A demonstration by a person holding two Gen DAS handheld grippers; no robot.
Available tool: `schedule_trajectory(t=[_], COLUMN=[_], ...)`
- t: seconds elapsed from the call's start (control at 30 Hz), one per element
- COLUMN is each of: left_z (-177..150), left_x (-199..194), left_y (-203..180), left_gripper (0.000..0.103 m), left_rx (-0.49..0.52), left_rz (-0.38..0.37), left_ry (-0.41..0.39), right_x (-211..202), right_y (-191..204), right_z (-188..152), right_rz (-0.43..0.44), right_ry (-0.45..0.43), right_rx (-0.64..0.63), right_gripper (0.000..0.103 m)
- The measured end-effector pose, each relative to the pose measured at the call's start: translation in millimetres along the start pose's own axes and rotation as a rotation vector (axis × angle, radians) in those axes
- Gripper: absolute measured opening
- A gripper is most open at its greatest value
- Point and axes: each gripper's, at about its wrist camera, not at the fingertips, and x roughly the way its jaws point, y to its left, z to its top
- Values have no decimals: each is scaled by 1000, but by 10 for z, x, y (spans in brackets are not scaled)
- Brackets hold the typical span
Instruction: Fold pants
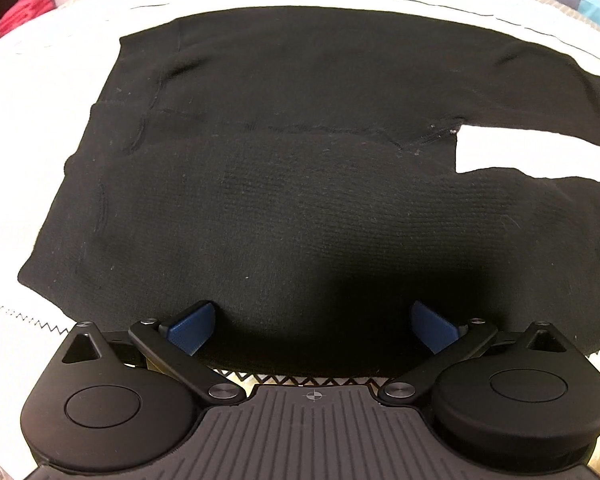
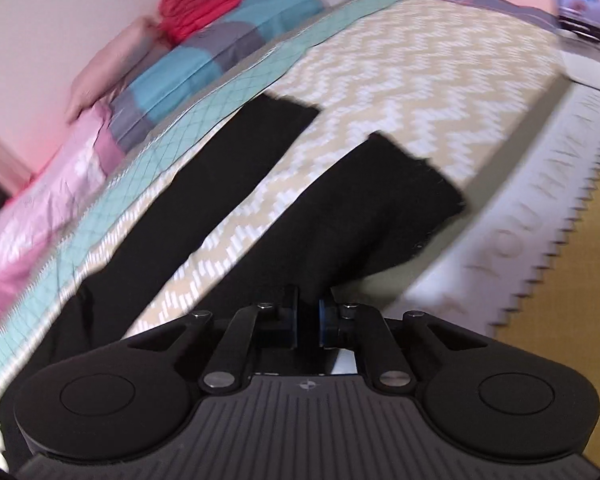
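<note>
Black pants (image 1: 284, 160) lie flat on a pale bedspread (image 1: 40, 120), waist to the left and the two legs splitting off at the right. My left gripper (image 1: 312, 320) hovers over the pants' near edge, open, its blue pads (image 1: 192, 328) wide apart with only flat cloth below them. In the right wrist view both legs (image 2: 204, 184) stretch away across the zigzag-patterned cover (image 2: 400, 72). My right gripper (image 2: 309, 312) is shut on the near leg (image 2: 364, 216), whose black cloth runs in between the pads.
The bedspread's saw-tooth edge (image 1: 20, 312) runs close under the left gripper. The bed's white side with lettering (image 2: 520, 240) drops to a yellow floor (image 2: 560, 300). Teal and grey bedding (image 2: 204, 52), a red bundle (image 2: 196, 4) and pink cloth (image 2: 40, 208) line the far side.
</note>
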Motion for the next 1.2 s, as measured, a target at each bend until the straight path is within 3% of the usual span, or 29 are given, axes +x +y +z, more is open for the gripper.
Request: schedule_trajectory(t=[0.07,0.1,0.17,0.2,0.37,0.47,0.53,0.6,0.67,0.7,0.87,0.97,1.1,1.13,1.17,1.2], left_z=[43,52,77,69,67,-14,-25,-36,-45,-47,-38,-19,6,30,60,87], left_x=[10,13,30,33,42,-42,-43,-45,-42,-43,-81,-120,-267,-307,-335,-344], left_y=[34,35,4,-5,9,-79,-84,-86,-63,-61,-42,-13,26,29,25,19], left_gripper=[103,103,103,103,103,103,103,103,103,103,103,103,103,103,103,103], left_rx=[10,14,31,42,63,69,75,79,80,82,110,100,116,127,137,145], left_rz=[-13,-18,-22,-21,-35,-44,-45,-45,-52,-55,-78,-100,-128,-130,-126,-119], left_ry=[18,23,20,19,25,39,34,29,30,29,44,42,-4,-28,-44,-56], right_x=[-260,-260,-98,-121,-124,-201,-175,-252,-365,-409,-478,-456,-354,-311,-280,-282], right_y=[-80,-131,-368,-448,-283,-360,-424,-460,-415,-377,-58,239,462,476,478,474], right_z=[47,44,34,8,-93,-49,-76,-124,-166,-201,-615,-850,-875,-862,-857,-855], right_rz=[-5,-73,-130,-100,-140,-111,-139,-134,-164,-167,-72,-45,-65,-89,-125,-149], right_ry=[-93,-116,-13,-28,-63,-106,-75,-86,-112,-120,-27,-14,-11,-14,-16,-28], right_rx=[4,-45,47,98,17,69,91,140,167,160,99,-20,-120,-143,-164,-184], right_gripper=[11,11,11,11,11,12,15,23,54,61,64,71,64,52,32,25])
